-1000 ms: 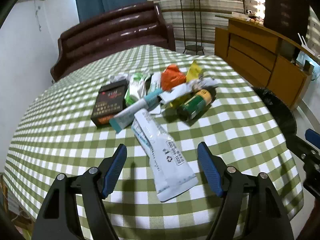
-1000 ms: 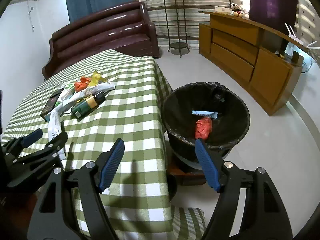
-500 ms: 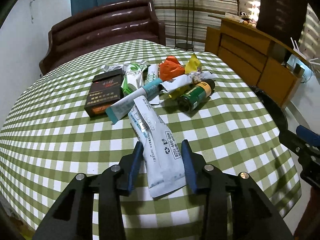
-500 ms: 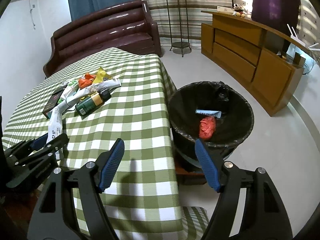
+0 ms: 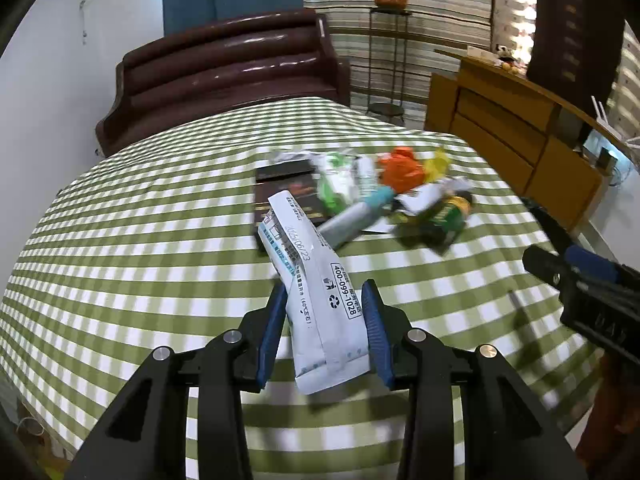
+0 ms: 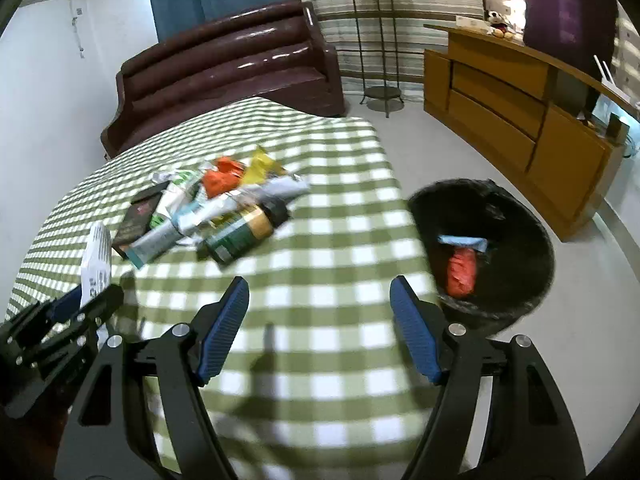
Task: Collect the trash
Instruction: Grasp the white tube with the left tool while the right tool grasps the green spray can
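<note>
Between left gripper [image 5: 325,322] pads, white tube [image 5: 316,292] clamped and lifted, right gripper [image 6: 320,330] apart, nothing inside, bin [image 6: 484,256] just ahead.

Green-checked tablecloth [image 5: 160,240] (white packet [image 5: 320,300], black bin [image 6: 500,208]).

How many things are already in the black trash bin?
2 that show. A red crumpled wrapper lies low in the black trash bin, and a light blue packet sits just above it. More could be hidden under the near rim.
</note>
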A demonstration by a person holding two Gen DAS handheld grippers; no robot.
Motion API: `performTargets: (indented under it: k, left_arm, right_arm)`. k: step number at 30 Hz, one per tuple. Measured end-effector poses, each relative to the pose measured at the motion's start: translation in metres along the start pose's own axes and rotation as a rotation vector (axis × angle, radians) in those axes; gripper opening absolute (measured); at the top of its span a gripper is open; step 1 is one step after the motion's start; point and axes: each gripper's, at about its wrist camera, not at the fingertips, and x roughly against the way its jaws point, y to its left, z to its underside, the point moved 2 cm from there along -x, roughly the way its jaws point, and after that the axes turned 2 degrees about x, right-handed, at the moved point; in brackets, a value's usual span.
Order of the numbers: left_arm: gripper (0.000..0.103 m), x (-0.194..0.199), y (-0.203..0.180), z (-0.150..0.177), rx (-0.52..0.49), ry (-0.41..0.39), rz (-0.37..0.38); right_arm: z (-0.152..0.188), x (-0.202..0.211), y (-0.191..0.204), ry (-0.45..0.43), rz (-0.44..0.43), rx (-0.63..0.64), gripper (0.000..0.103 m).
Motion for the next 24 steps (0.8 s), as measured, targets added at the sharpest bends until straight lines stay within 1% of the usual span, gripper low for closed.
performTargets:
  k: [7,12,14,18,24]
  left_arm:
    - [0.039,-0.005,0.039,-0.006,0.035,-0.003,-0.043]
    - [0.039,-0.009,0.062,-0.014,0.062,-0.01,-0.064]
    - [0.039,-0.01,0.068,-0.016,0.07,-0.013,-0.066]
    - [0.039,-0.012,0.077,-0.017,0.079,-0.013,-0.061]
    - [0.039,-0.016,0.086,-0.016,0.086,-0.001,-0.048]
  right_arm:
    - [-0.016,-0.025,0.032,0.026,-0.007,0.007,0.071]
    - [-0.027,-0.047,0.044,0.057,0.015,-0.007,0.071]
    - [-0.031,-0.053,0.047,0.067,0.018,-0.021,0.071]
    - [-0.037,-0.062,0.054,0.08,0.052,-0.01,0.071]
    - [-0.034,-0.067,0.051,0.11,0.085,0.001,0.07]
